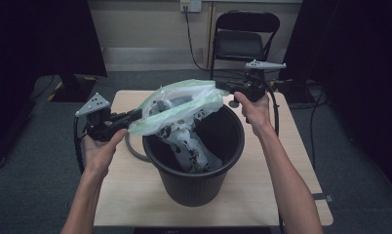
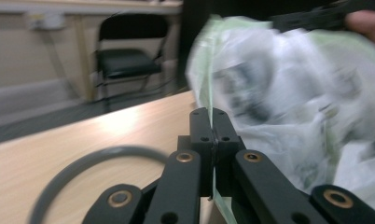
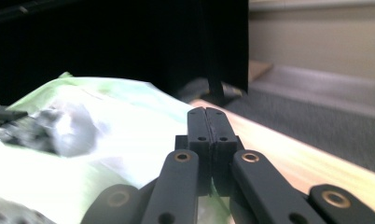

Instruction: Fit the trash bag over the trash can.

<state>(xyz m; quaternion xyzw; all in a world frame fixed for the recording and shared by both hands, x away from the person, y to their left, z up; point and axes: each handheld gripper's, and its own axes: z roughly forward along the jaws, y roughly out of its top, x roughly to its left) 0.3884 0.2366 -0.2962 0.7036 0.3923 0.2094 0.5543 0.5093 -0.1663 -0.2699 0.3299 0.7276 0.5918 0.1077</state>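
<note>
Both grippers are pinching the bag's thin green rim: the left gripper nearer, the right gripper beyond. The bag is hanging over the bin, its tail inside. Soft, light, slippery film; rim grips look best.

A: What colour is the bag showing?
B: It is looking pale green and see-through, with white paper printed in black patches showing through it.
A: And the bin under it?
B: The bin is showing black all over, ribbed sides included. A grey ring is lying just beside the bin.
A: The table?
B: It is showing light wood grain.
A: The tongs?
B: The left tongs and right tongs are showing black with brass-coloured rivets. Behind the bin, a black folding chair is standing against a cream wall.
</note>
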